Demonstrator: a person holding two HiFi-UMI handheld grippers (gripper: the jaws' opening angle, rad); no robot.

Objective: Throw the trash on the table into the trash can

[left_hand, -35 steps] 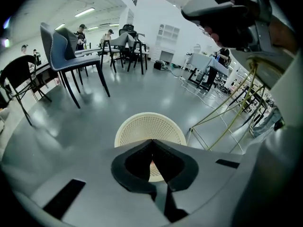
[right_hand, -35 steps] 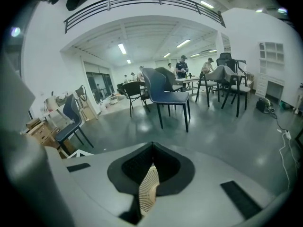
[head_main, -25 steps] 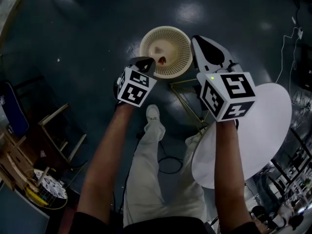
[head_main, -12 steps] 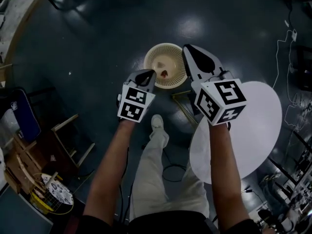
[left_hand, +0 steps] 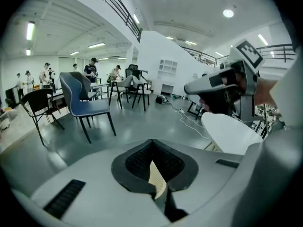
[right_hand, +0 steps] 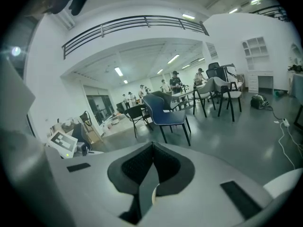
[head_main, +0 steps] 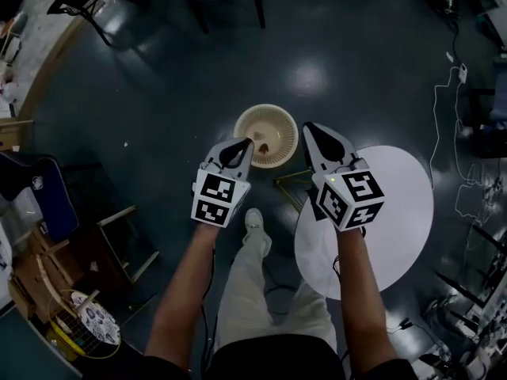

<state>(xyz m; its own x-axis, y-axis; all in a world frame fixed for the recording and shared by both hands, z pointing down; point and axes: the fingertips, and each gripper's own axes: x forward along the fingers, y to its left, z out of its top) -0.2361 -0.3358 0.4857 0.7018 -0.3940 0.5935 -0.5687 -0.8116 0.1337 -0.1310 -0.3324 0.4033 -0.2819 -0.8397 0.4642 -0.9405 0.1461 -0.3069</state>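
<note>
Floor (head_main: 158, 93), trash can (head_main: 266, 135) farther below

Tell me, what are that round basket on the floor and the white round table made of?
The basket looks like matt cream plastic: its wall is thin moulded ribs with slits. The table has a smooth, flat white top with no grain, probably laminate or painted board; I cannot tell which.

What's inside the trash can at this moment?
The cream trash can on the floor holds one small reddish-brown scrap on its pale bottom. The left gripper covers part of the near-left rim, so anything under it is hidden.
</note>
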